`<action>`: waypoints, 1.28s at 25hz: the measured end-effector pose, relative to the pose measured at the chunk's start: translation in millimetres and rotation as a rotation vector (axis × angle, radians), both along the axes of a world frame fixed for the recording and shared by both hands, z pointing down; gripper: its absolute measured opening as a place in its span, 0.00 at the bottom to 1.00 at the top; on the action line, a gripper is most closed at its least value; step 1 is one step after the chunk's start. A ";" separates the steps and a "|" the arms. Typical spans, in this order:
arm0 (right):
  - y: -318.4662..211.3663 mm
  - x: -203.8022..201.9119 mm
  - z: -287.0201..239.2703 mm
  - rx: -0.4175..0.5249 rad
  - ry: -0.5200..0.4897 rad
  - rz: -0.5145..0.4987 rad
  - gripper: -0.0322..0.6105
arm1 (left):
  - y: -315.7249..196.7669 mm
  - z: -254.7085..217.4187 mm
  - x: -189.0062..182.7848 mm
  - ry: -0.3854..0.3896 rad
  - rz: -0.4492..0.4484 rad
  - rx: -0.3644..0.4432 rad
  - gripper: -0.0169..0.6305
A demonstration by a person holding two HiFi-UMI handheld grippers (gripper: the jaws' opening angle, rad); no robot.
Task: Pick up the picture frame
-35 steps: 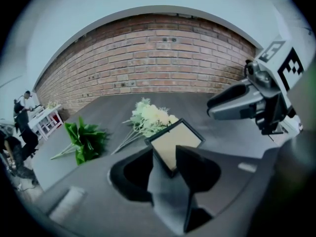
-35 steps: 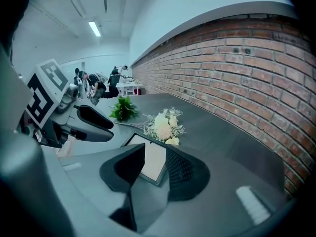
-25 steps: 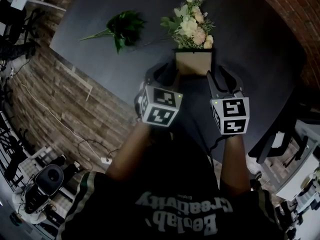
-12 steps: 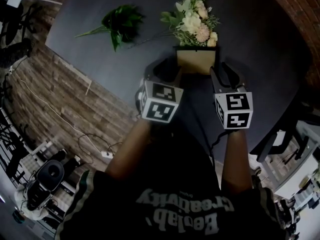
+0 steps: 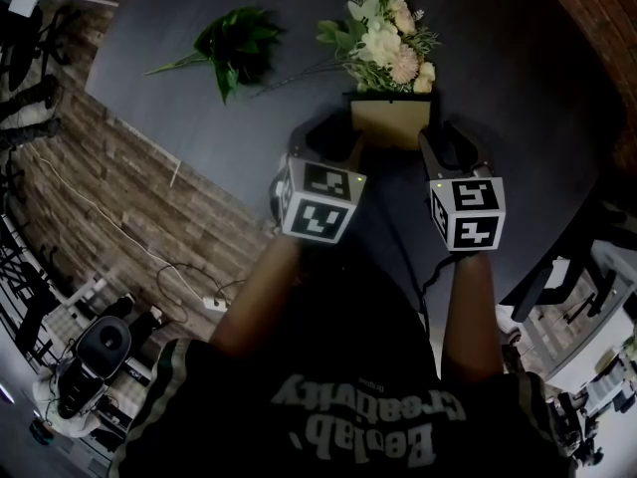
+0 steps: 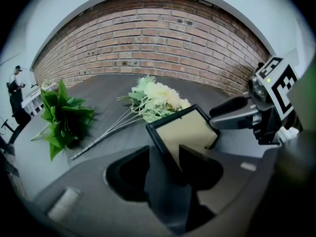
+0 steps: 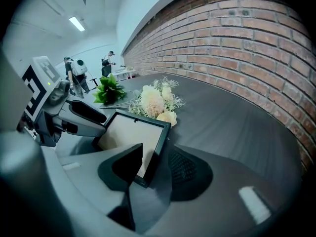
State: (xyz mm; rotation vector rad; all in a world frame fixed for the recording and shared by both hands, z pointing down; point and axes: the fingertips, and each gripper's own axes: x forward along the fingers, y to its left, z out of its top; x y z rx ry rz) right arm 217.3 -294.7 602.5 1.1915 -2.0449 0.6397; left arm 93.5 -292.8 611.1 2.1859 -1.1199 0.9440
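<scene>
The picture frame point(image 5: 391, 122), black-edged with a tan inside, lies flat on the dark table point(image 5: 518, 98) just below the flowers. My left gripper point(image 5: 330, 139) sits at its left side and my right gripper point(image 5: 448, 147) at its right. In the left gripper view the frame point(image 6: 185, 132) has its left edge between the jaws of the left gripper point(image 6: 164, 152), with a gap beside it. The right gripper view shows the frame point(image 7: 131, 135) with its right edge inside the right gripper point(image 7: 155, 154). Both pairs of jaws have just been opening and stand open around the edges.
A cream and pink bouquet point(image 5: 383, 43) touches the frame's far edge, its stems running left. A bunch of green leaves point(image 5: 234, 48) lies further left. The table's left edge drops to a wooden floor point(image 5: 149, 217). A brick wall point(image 6: 158, 43) stands behind the table.
Both grippers have sunk a little toward the table at the frame's two sides. The frame and the flowers lie where they were.
</scene>
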 end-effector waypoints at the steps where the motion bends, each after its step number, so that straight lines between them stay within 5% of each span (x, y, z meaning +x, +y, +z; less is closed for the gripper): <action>1: -1.0 -0.2 1.4 -0.003 -0.004 0.002 0.31 | -1.0 0.5 0.3 0.000 0.001 0.001 0.32; 27: -8.0 -2.8 18.6 -0.053 -0.076 0.015 0.27 | -6.6 12.4 2.6 0.010 -0.022 -0.041 0.32; 32: -6.7 -0.7 17.7 -0.045 -0.081 0.041 0.24 | -3.3 13.5 9.0 0.010 -0.039 -0.041 0.23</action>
